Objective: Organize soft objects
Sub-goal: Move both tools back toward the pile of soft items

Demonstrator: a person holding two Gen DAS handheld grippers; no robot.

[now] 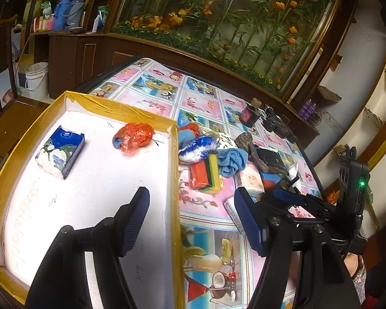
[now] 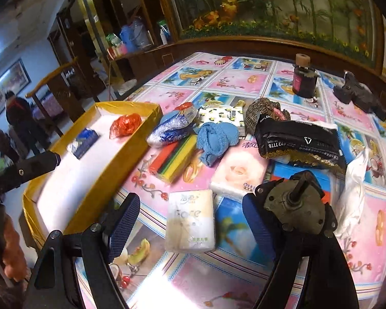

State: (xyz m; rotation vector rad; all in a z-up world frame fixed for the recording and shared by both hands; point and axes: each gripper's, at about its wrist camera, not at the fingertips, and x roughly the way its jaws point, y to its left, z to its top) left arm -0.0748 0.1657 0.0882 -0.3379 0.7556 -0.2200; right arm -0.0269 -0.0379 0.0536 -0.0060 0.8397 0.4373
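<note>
The soft things you are sorting lie in two groups. Inside the yellow-rimmed tray [image 1: 72, 97] with its white floor sit a blue-and-white tissue pack [image 1: 60, 152] and a crumpled red plastic bag [image 1: 133, 136], well apart from each other. The rest are heaped on the table [image 2: 218, 82] just beside the tray's right wall: a blue-and-white bagged bundle [image 2: 167, 128], a stack of coloured sponges [image 2: 175, 159], a blue cloth [image 2: 213, 139], a lemon-print tissue pack [image 2: 226, 116], a pink tissue pack [image 2: 239, 175], a black packet [image 2: 298, 139] lying partly over the pink one, and a white crumpled bag [image 2: 355, 193] at the right.

Nearest to you is a pale tissue pack [image 2: 190, 221], flat on the table. Your right gripper [image 2: 190, 221] hovers over it with jaws spread wide, one pad either side of the pack in the right wrist view and neither pressing on it; it holds nothing.

Your left gripper [image 1: 190, 224] is about half open and empty too. Its left finger hangs over the tray's white floor, its right finger over the tablecloth, so the tray wall runs between them.

Further back on the table stand a dark bottle with a cork-coloured cap [image 2: 303, 77] and a dark tool [image 2: 357, 95].
</note>
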